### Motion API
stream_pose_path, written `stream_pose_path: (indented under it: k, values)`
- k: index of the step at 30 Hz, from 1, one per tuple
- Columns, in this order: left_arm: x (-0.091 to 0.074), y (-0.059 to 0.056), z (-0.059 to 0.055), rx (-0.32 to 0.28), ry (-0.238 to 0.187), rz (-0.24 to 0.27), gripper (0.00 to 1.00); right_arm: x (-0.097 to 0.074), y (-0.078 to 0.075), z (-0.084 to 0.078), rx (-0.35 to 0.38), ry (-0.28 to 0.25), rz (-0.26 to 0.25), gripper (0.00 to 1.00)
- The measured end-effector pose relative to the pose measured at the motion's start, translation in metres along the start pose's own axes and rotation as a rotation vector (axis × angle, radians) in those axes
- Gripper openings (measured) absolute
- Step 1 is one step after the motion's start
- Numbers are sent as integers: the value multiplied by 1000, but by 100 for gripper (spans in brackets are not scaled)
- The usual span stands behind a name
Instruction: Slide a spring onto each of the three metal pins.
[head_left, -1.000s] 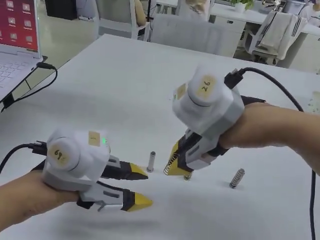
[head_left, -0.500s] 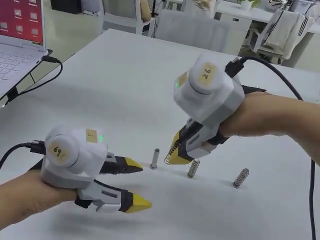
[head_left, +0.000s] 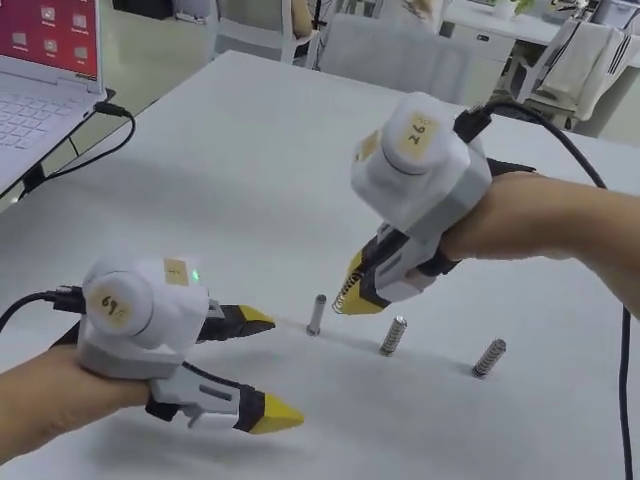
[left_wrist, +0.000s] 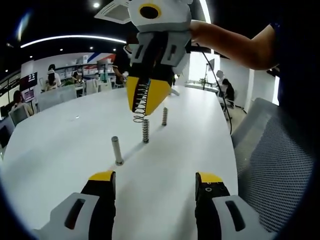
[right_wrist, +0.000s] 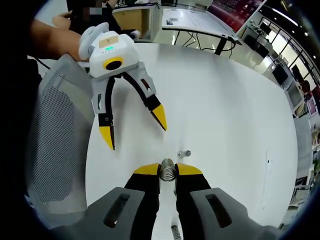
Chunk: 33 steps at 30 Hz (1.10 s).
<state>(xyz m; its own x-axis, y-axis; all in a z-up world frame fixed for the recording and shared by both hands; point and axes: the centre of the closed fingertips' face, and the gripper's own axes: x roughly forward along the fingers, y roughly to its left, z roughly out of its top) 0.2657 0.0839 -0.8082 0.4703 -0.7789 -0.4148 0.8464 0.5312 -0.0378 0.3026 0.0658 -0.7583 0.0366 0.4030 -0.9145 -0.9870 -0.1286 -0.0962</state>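
Matt white table (head_left: 220, 170), smooth grey metal pin (head_left: 317, 313), shiny wire spring (right_wrist: 168, 170), yellow plastic jaws

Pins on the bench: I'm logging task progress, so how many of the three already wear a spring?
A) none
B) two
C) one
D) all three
B: in the head view the middle pin and the right-hand pin each stand inside a spring, while the left-hand pin is bare and the right gripper holds a third spring near it.
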Motion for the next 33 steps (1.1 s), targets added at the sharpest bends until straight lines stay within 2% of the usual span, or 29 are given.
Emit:
stream_pose_path:
  k: [9, 20, 27, 33]
  values:
    - [-6, 3, -3, -22, -23, 25, 71, 7, -13, 4, -8, 2, -9, 9]
    - [-8, 6, -8, -44, -37, 44, 78, 19, -29, -3, -4, 27, -12, 9]
    - [-9, 7, -10, -50, -53, 51, 81, 25, -34, -1, -7, 30, -13, 9]
    - [-11, 5, -12, -49, -63, 52, 83, 28, -32, 1, -14, 38, -9, 9]
